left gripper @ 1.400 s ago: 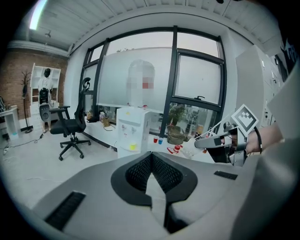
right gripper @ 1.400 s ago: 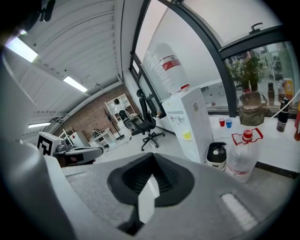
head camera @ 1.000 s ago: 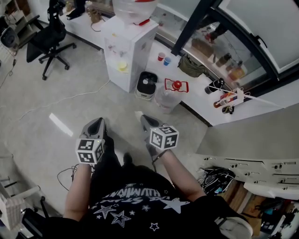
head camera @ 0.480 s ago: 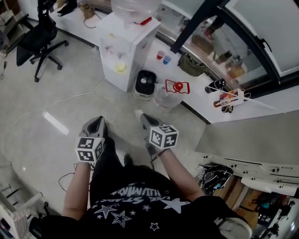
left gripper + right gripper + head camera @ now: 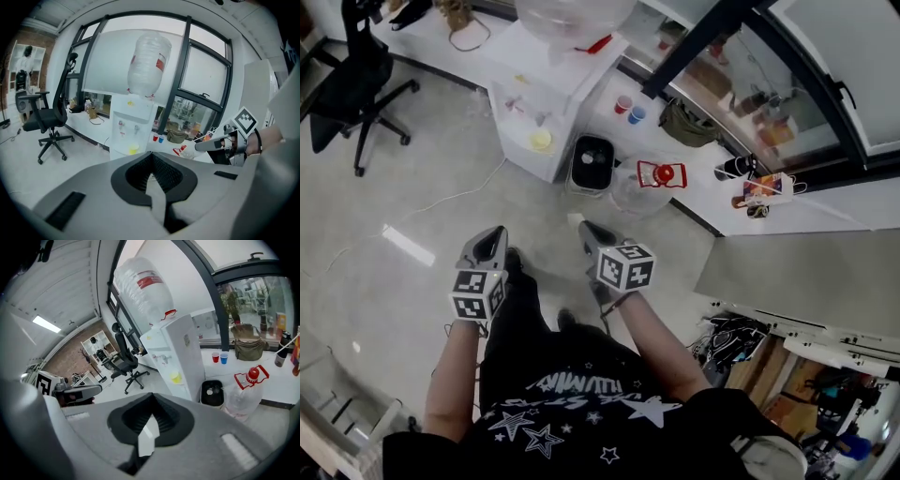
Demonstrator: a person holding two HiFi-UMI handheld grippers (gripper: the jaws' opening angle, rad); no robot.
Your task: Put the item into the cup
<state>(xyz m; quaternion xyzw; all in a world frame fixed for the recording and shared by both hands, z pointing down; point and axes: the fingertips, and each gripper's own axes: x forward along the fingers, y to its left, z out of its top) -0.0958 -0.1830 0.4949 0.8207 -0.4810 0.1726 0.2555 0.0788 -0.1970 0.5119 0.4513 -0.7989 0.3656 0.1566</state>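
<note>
A red cup [image 5: 622,105] and a blue cup [image 5: 637,115] stand side by side on a low white ledge [image 5: 712,202] by the window, far ahead of both grippers. They also show in the left gripper view, red cup [image 5: 155,138], and in the right gripper view, blue cup [image 5: 223,357]. My right gripper [image 5: 579,227] is held over the floor, shut on a small white item [image 5: 149,434] that pokes out between its jaws. My left gripper [image 5: 492,236] hangs beside it, shut with nothing visible in it.
A white water dispenser [image 5: 548,103] with a big bottle stands ahead. Beside it sit a black bin [image 5: 592,165] and a clear jug with a red cap [image 5: 649,183]. An office chair [image 5: 352,84] is at far left. A cable [image 5: 441,202] crosses the floor.
The view has shifted forward and slightly right: dispenser, cups and chair slid up and left in the head view. Both grippers keep their pose and stay shut.
</note>
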